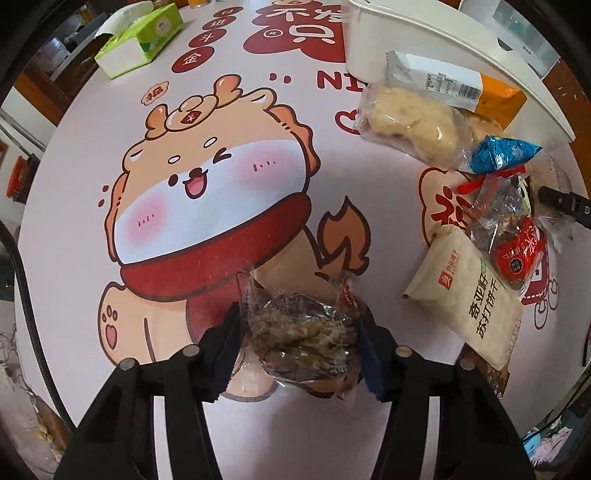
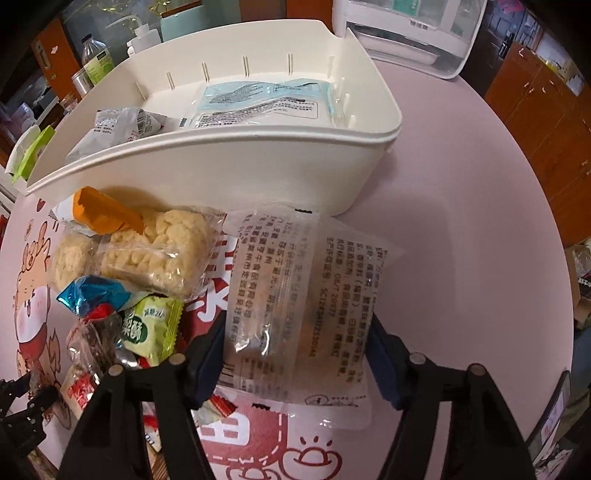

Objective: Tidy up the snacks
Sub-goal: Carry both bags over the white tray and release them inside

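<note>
My left gripper [image 1: 301,338] is shut on a clear-wrapped dark nutty snack [image 1: 303,332], held just above the cartoon tablecloth. My right gripper [image 2: 295,339] is shut on a clear packet with printed text [image 2: 295,295], just in front of the white bin [image 2: 258,162]. The bin holds a light blue packet [image 2: 258,99] and a grey-white packet [image 2: 122,122]. A pile of snacks lies left of the right gripper: puffed rice cakes [image 2: 155,251], a blue foil packet [image 2: 92,295], a green packet [image 2: 151,328]. In the left wrist view the pile is at the right, with a beige cracker packet [image 1: 469,295].
A green tissue box [image 1: 140,40] stands at the far left of the table. The white bin's edge [image 1: 443,37] shows at top right in the left wrist view. Bottles [image 2: 96,62] and a white appliance [image 2: 406,33] stand behind the bin. The pink table edge [image 2: 535,221] curves right.
</note>
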